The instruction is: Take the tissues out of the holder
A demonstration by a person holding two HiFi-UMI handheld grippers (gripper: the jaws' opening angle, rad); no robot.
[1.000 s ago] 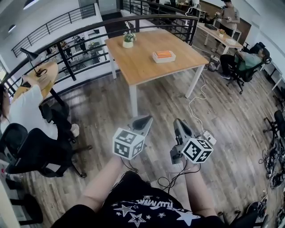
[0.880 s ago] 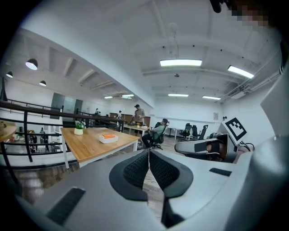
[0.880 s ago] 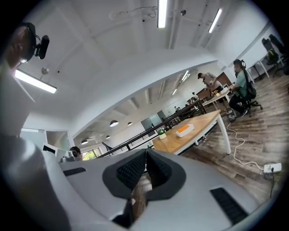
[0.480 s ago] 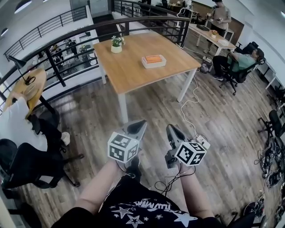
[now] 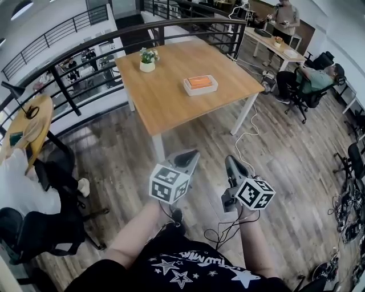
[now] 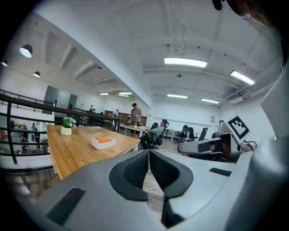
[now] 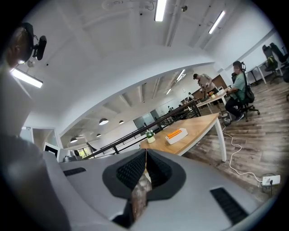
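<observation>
1. Tissue holder, a white box with an orange top, sits on the wooden bench. In the head view it lies toward the bench's right half, well apart from both tools.
2. A small potted plant stands on the same bench near its far left corner, apart from the holder.
3. The left tool is held over the wooden floor, short of the bench's near corner. Its jaws are pressed together with nothing between them.
4. The right tool is just beside the left one, also over the floor. Its jaws are closed too and empty.
5. Both tools point toward the bench, close to level.
6. A dark railing curves round behind and to the left of the bench.
7. To the right of the bench, a person sits in an office chair.
8. Another person stands further back.
</observation>
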